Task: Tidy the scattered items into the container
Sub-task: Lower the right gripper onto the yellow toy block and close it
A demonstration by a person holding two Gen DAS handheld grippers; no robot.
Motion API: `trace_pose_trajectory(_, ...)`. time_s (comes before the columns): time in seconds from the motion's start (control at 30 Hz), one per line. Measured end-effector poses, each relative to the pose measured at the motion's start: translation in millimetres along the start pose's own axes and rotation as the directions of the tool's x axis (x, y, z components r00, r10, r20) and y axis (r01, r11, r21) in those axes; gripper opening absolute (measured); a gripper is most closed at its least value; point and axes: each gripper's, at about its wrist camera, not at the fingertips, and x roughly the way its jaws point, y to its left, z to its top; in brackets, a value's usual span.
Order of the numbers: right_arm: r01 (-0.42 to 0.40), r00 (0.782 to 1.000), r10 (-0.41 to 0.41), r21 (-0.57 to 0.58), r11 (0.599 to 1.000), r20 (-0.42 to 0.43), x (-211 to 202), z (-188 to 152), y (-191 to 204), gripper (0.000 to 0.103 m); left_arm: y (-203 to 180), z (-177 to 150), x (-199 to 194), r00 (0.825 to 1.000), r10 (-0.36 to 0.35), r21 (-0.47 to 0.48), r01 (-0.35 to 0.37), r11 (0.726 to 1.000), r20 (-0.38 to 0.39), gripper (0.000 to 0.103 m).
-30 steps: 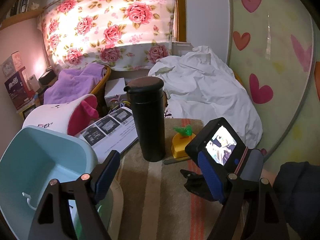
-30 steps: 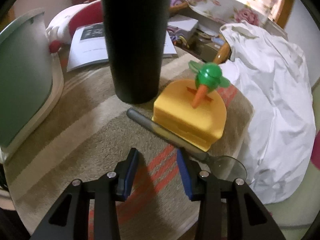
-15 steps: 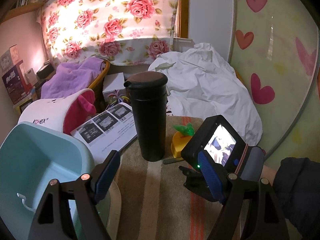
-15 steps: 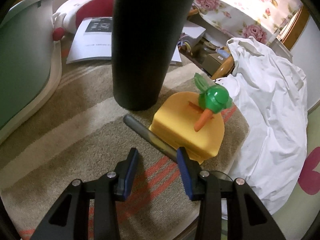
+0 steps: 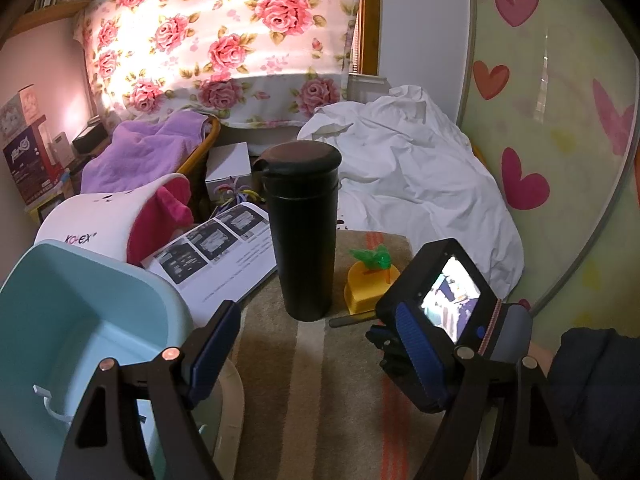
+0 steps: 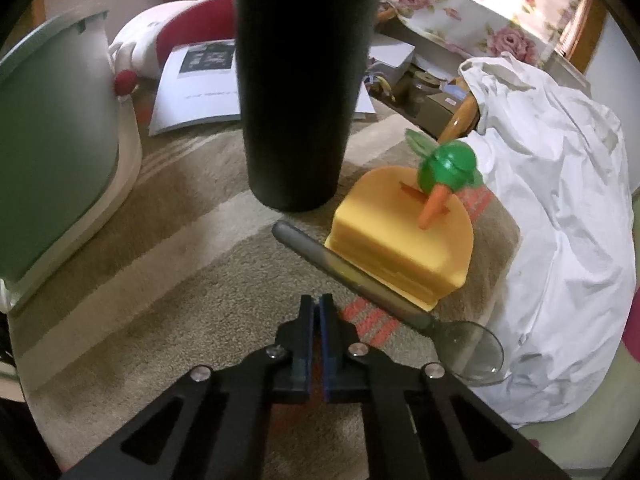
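The pale blue tub (image 5: 80,320) at 8 o'clock holds only a small white hook-like piece (image 5: 46,402). The black flask (image 5: 304,232) stands upright mid-worktop, the yellow carrot toy (image 6: 404,232) at its 4 o'clock, a magnifying glass (image 6: 400,300) touching it. Left claw (image 5: 320,356) gapes wide; right claw (image 6: 317,316) is pinched nearly closed, empty.

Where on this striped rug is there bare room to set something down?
Bare striped rug lies between the pale blue plastic tub and the tall black flask. It is crowded behind: yellow carrot toy and grey-handled magnifying glass crowd the flask's right.
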Motion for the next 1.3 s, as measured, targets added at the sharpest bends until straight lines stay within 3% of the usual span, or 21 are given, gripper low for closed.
trace_pose_trajectory(0.27,0.052,0.998,-0.053,0.044,0.998,0.026,-13.8,-6.5,-6.4,0.004,1.8,1.1,-1.0,1.000,-0.010,-0.001,0.010,1.000,0.004,0.083)
trace_pose_trajectory(0.3,0.066,0.997,-0.067,0.045,0.997,0.029,-16.7,-7.4,-6.8,0.009,2.2,1.2,-1.4,1.000,-0.013,-0.002,0.013,1.000,0.005,0.083)
trace_pose_trajectory(0.37,0.086,0.995,-0.089,0.059,0.994,0.037,-21.1,-6.8,-10.7,0.033,3.0,1.3,-2.3,1.000,-0.015,-0.005,0.015,1.000,0.008,0.083)
trace_pose_trajectory(0.4,0.094,0.994,-0.097,0.069,0.993,0.045,-23.7,-6.5,-12.9,0.053,3.6,1.6,-2.8,1.000,-0.016,-0.006,0.016,1.000,0.009,0.083)
trace_pose_trajectory(0.63,0.119,0.980,-0.142,0.166,0.979,0.138,-42.1,-1.3,-27.6,0.082,7.8,2.9,-5.3,1.000,-0.024,-0.016,0.024,1.000,0.013,0.083)
trace_pose_trajectory(0.83,0.114,0.974,-0.155,0.233,0.966,0.164,-32.8,7.9,-32.4,0.092,9.6,4.8,-6.5,0.999,-0.030,-0.026,0.031,0.999,0.022,0.083)
trace_pose_trajectory(0.97,0.108,0.976,-0.161,0.322,0.941,0.144,-17.2,11.7,-33.7,0.092,9.4,5.3,-6.3,0.999,-0.030,-0.021,0.031,0.999,0.026,0.083)
trace_pose_trajectory(1.3,0.176,0.964,-0.233,0.354,0.918,0.125,2.6,23.1,-27.4,0.092,8.8,8.9,-3.9,0.999,-0.040,-0.016,0.040,0.999,0.028,0.083)
